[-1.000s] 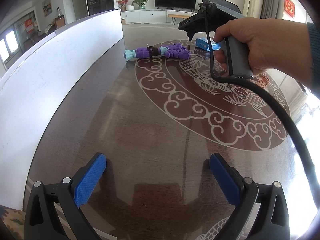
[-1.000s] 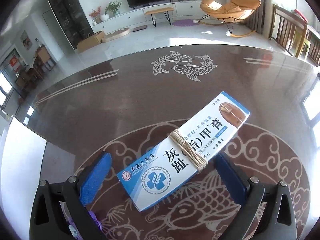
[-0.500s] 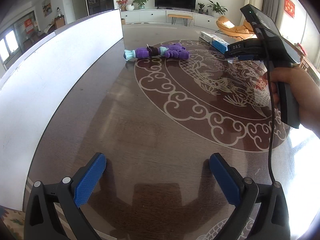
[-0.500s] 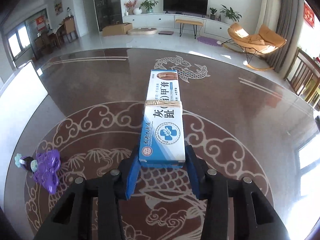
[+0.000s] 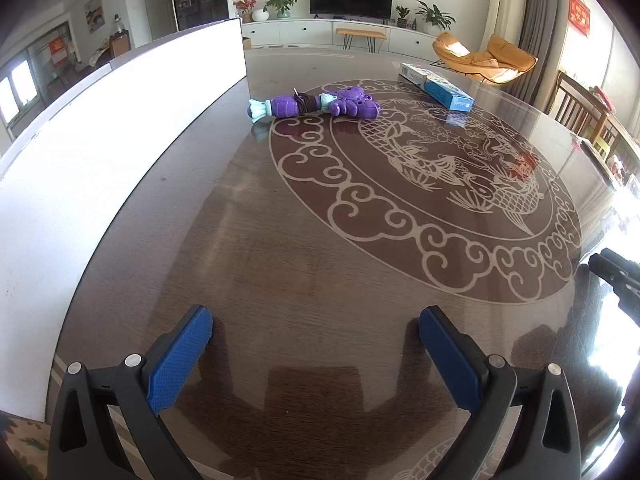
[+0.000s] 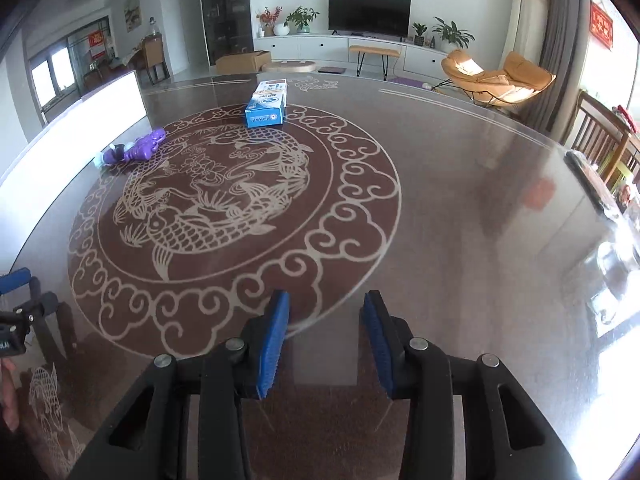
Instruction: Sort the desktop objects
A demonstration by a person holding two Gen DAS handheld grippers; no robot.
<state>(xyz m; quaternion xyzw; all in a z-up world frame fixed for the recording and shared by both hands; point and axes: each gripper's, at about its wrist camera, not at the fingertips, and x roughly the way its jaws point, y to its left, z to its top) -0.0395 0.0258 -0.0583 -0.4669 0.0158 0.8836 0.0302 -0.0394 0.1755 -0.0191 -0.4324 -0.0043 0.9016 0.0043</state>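
A blue and white medicine box (image 5: pixel 437 86) lies at the far side of the dark round table (image 5: pixel 280 248); it also shows in the right wrist view (image 6: pixel 267 103). A purple toy (image 5: pixel 316 105) lies left of it, near the white board; it shows in the right wrist view (image 6: pixel 134 151) too. My left gripper (image 5: pixel 316 354) is open and empty over the table's near edge. My right gripper (image 6: pixel 325 338) is empty, its jaws a narrow gap apart, far back from the box. Part of the right gripper's body (image 5: pixel 616 276) shows at the right edge of the left wrist view.
A tall white board (image 5: pixel 112 136) stands along the table's left side. Wooden chairs (image 6: pixel 604 148) stand at the right. A dark flat object (image 6: pixel 588 178) lies near the table's right edge. A fish pattern (image 6: pixel 216 200) covers the table's middle.
My right gripper let go of the medicine box at the far side of the table and pulled back to the near edge. My left gripper has not moved.
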